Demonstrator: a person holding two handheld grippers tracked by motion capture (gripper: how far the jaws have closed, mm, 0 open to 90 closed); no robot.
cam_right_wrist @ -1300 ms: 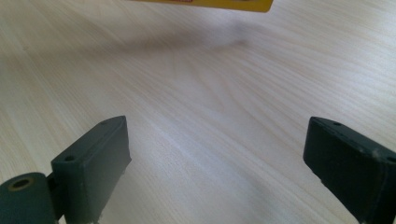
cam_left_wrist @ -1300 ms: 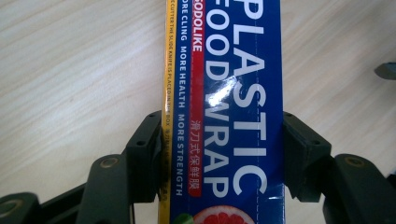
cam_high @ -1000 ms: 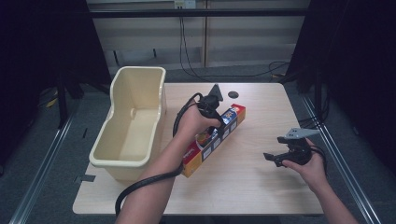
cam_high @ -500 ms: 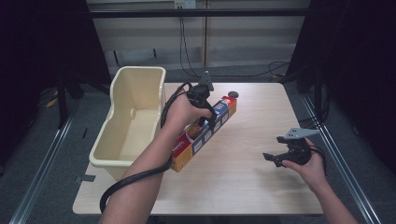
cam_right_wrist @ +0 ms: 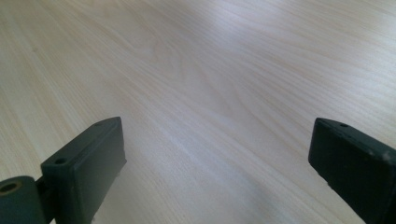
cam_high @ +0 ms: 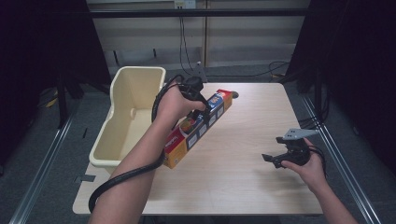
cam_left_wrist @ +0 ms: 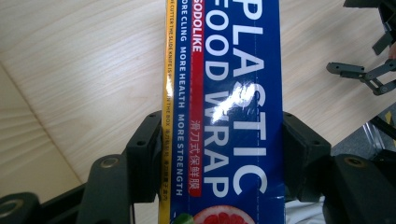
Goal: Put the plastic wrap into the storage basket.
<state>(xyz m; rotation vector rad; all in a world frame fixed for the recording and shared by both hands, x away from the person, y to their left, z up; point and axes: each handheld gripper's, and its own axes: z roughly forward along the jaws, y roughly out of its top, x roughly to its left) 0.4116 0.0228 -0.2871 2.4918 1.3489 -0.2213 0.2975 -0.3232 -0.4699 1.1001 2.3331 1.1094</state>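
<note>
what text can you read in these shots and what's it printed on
All on the wrap box:
"PLASTIC FOOD WRAP", large white letters on blue.
"GODOLIKE", on the red stripe.
"MORE CLING MORE HEALTH MORE STRENGTH", small white.
"滑刀式保鲜膜", on the red stripe.
Yellow edge print: too small to read fully.
High view: box labels too blurred.

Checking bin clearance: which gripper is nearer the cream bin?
Left. The left gripper is clamped on the plastic wrap box just right of the cream bin; the right gripper sits open near the table's far right side.
</note>
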